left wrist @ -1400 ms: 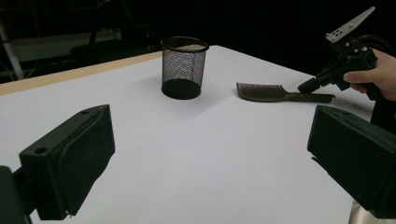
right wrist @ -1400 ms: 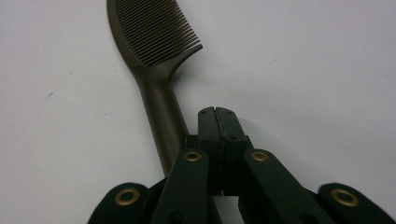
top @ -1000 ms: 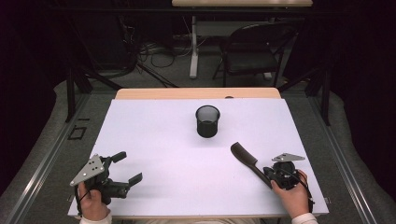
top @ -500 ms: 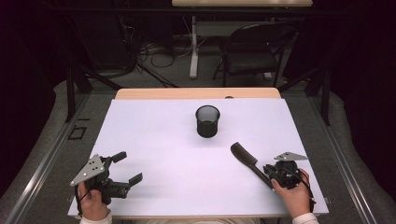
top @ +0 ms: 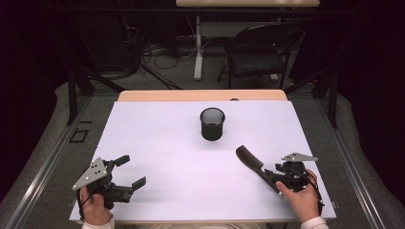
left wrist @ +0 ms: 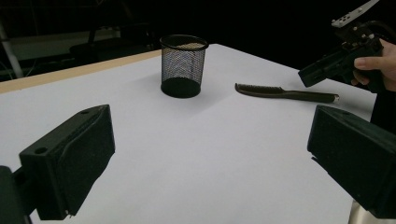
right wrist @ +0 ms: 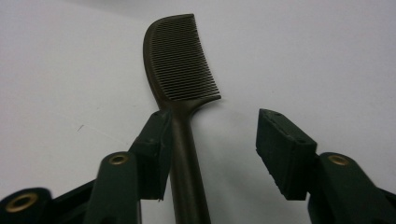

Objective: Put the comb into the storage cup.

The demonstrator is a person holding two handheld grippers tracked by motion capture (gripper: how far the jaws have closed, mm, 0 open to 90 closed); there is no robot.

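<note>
My right gripper (right wrist: 212, 149) has just been opening its jaws: a second ago they were clenched on the comb (right wrist: 180, 70), and now they stand apart around its handle. The comb handle lies between them, against the left-hand pad in the right gripper view, with a clear gap to the other pad, so the comb is released. It lies flat on the white worktop (top: 162, 143), its toothed head pointing away from the gripper, in the same place as before. In the high view the right gripper (top: 279, 179) has barely shifted. My left gripper (top: 128, 172) sits unchanged at the near left, jaws wide apart with nothing between them. The mesh cup (top: 212, 123) stands well beyond both grippers, unmoved.
</note>
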